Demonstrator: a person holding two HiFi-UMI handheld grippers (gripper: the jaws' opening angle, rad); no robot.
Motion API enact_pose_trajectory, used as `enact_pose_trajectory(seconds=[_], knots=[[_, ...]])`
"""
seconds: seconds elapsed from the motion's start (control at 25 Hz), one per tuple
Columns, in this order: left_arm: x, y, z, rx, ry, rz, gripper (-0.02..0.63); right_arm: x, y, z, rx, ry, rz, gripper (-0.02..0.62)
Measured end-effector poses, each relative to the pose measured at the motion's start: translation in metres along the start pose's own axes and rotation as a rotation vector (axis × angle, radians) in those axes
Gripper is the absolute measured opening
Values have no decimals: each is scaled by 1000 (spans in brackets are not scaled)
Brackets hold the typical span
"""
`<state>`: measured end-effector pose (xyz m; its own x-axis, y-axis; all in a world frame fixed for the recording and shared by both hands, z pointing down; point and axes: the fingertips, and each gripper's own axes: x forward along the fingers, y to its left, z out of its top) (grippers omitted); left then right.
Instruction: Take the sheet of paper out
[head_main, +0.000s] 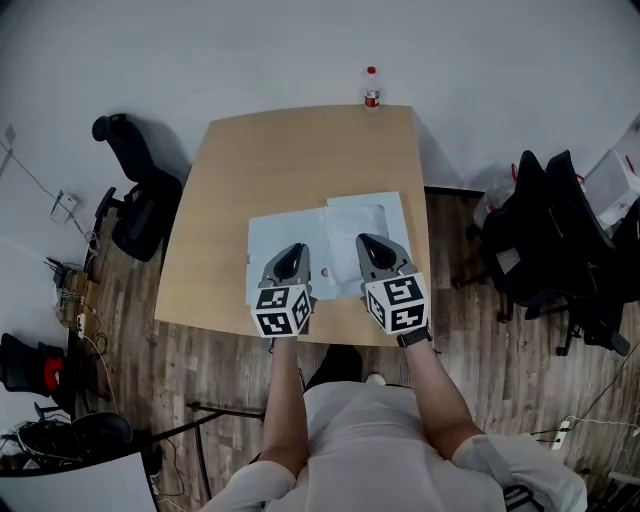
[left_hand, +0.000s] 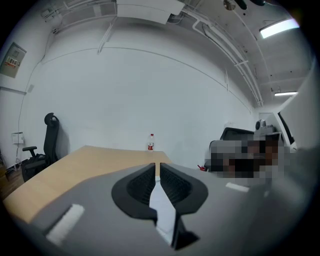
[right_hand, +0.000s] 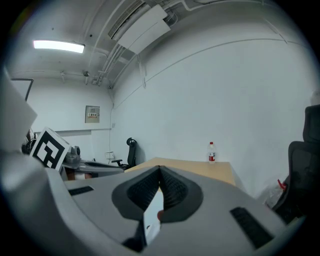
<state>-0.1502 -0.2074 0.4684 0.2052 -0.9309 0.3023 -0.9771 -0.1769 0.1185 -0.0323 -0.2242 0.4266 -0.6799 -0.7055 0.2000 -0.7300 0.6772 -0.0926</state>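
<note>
Two flat pieces lie side by side near the front edge of the wooden table (head_main: 290, 160). One is a pale blue-white sheet or sleeve (head_main: 272, 240) at the left, the other a white sheet (head_main: 378, 212) at the right, overlapping it slightly. My left gripper (head_main: 291, 250) hovers over the pale piece. Its jaws (left_hand: 157, 166) stand a narrow slit apart with nothing gripped; white paper shows beneath. My right gripper (head_main: 368, 241) is over the white sheet's near part. Its tips (right_hand: 160, 169) meet, and white paper shows in the gap behind them.
A small bottle (head_main: 371, 88) with a red label stands at the table's far edge. A black office chair (head_main: 135, 190) sits left of the table, and more dark chairs (head_main: 560, 230) are at the right. Cables and clutter lie on the wooden floor at the left.
</note>
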Motion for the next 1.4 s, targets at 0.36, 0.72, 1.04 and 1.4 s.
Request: enact_pose_trajectory(seconds=[0.36, 0.72, 1.04, 1.4], knots=[[60, 30, -59, -106, 170, -67, 51, 50, -26, -40, 49, 116, -40, 12], [99, 32, -128, -231, 321, -142, 72, 77, -46, -76, 95, 206, -76, 12], [119, 38, -166, -283, 435, -190, 115, 97, -57, -92, 114, 253, -90, 12], [136, 38, -200, -376, 540, -237, 156, 108, -73, -108, 138, 294, -126, 12]])
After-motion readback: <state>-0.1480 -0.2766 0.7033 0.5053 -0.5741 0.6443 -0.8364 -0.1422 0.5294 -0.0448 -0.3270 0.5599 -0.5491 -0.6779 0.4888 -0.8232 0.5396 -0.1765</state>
